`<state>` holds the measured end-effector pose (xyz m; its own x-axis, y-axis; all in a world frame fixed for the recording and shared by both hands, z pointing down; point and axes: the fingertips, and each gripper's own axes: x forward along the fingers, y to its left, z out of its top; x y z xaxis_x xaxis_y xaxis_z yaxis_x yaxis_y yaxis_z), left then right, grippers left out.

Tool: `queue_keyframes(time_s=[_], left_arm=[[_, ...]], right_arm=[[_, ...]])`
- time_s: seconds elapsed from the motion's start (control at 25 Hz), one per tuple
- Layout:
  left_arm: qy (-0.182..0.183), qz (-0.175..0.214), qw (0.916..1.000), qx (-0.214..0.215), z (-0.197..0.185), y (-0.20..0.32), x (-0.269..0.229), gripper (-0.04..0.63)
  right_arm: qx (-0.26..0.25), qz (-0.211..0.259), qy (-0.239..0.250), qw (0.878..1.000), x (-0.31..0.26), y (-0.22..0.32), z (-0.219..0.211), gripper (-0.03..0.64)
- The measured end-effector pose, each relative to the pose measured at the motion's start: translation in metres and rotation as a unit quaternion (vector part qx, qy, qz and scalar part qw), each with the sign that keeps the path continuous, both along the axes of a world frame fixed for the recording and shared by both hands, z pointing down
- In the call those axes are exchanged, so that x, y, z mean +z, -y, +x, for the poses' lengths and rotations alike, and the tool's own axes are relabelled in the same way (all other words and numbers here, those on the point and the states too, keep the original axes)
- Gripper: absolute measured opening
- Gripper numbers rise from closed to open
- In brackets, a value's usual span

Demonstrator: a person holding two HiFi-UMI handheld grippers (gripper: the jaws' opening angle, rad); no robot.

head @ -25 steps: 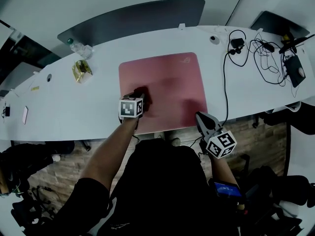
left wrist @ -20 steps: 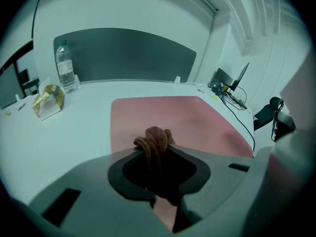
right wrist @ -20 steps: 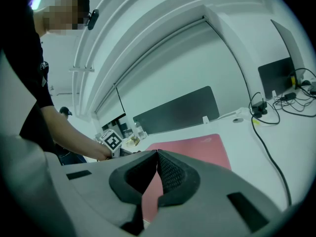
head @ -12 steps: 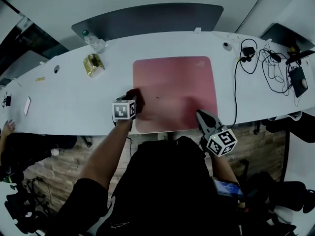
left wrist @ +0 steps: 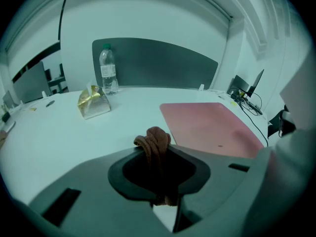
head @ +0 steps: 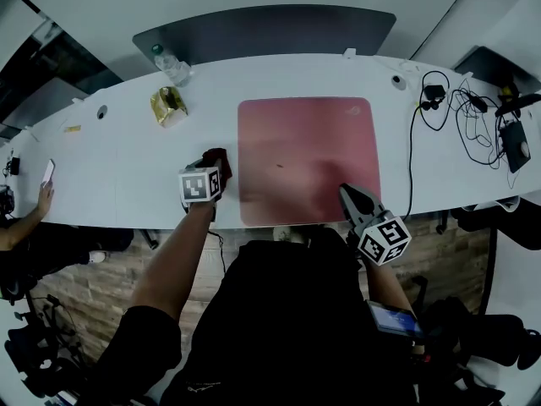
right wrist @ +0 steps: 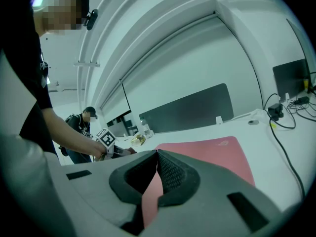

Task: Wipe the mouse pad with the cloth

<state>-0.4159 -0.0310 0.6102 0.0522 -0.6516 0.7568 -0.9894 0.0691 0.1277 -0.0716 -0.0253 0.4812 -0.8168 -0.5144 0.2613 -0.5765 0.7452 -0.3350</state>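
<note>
A pink mouse pad [head: 308, 159] lies flat on the white table [head: 118, 184], with a small dark speck near its middle. My left gripper [head: 211, 166] is shut on a brown cloth [head: 215, 158] and sits on the bare table just left of the pad's left edge. In the left gripper view the bunched cloth [left wrist: 156, 144] sticks up between the jaws, and the mouse pad [left wrist: 210, 127] lies ahead to the right. My right gripper [head: 350, 198] is shut with nothing in it, over the pad's near right corner. The right gripper view shows the mouse pad [right wrist: 212, 157] stretching ahead.
A water bottle [head: 172, 64] and a gold foil packet [head: 167, 105] stand at the back left. Tangled black cables [head: 461, 104] and small devices lie at the right end. A dark divider panel [head: 270, 30] runs behind the table. Another person [right wrist: 81, 132] sits at the left.
My left gripper has slid leftwards with the cloth, from the pad's near left part off onto the bare table. The right gripper has stayed near the pad's front right corner.
</note>
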Motion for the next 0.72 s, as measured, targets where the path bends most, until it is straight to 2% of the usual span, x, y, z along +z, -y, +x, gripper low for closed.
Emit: queue_keyframes(time_s=[0.16,0.28,0.72], left_arm=[[0.031,0.004,0.9995,-0.007,-0.012,0.011,-0.022,0.087],[0.034,-0.006,0.9992,-0.02,-0.009,0.02,-0.021,0.087],[0.035,-0.023,0.9991,-0.007,0.053,0.047,-0.006,0.087]], right_arm=[[-0.001,-0.003,0.001,1.0,0.002,0.003,0.0,0.026],[-0.003,-0.012,0.0,1.0,0.007,0.005,0.005,0.026],[-0.004,-0.032,0.004,0.999,0.018,0.036,0.039,0.026]])
